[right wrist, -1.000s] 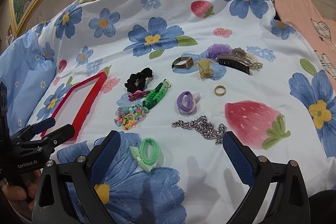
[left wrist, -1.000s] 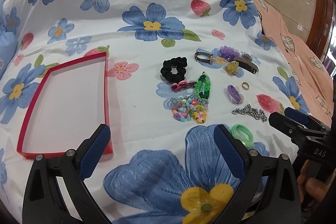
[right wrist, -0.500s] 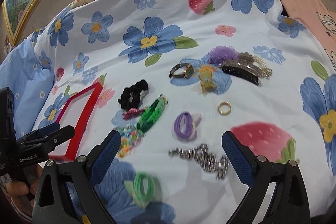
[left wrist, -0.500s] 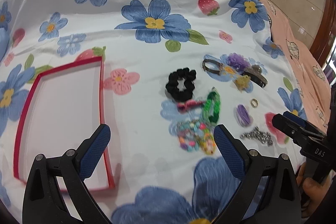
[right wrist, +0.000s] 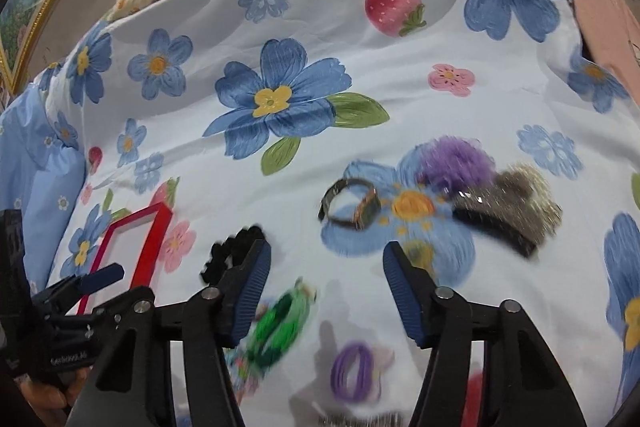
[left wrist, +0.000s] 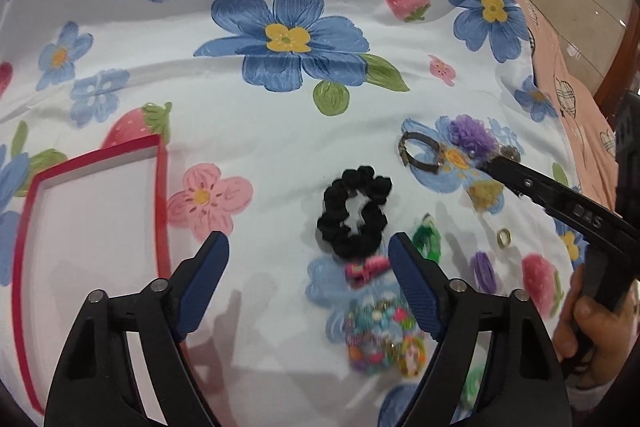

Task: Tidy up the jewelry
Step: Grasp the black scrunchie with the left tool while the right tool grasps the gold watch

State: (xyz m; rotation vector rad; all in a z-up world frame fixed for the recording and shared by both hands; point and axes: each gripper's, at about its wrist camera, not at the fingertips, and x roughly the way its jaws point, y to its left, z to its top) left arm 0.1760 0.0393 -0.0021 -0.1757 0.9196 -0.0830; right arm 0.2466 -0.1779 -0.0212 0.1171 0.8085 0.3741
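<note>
Two grippers hovered over a floral bedsheet (left wrist: pixel 280 115) printed with blue flowers and strawberries, the largest thing in view. At its left lay a red-rimmed white tray (left wrist: pixel 160 187), shallow and bare inside. The left gripper (left wrist: pixel 308 259) stood with its jaws wide apart, having just been closing a little, and nothing lay between the blue pads; the tray sat just left of its left finger, and a black scrunchie (left wrist: pixel 352 215) lay ahead, between the fingertips and slightly right. The right gripper (right wrist: pixel 326 263) had just been closing to a middling gap, also with nothing in its grip; a dark watch (right wrist: pixel 352 207) lay just beyond its fingertips, with a black hair claw (right wrist: pixel 496 231) and a purple fluffy hair tie (right wrist: pixel 452 163) to the right. Closer in, blurred, lay a green braided band (right wrist: pixel 280 323), a purple coil tie (right wrist: pixel 354 371), a beaded bracelet heap (left wrist: pixel 380 339), a pink clip (left wrist: pixel 366 267) and a small gold ring (left wrist: pixel 504 238).
</note>
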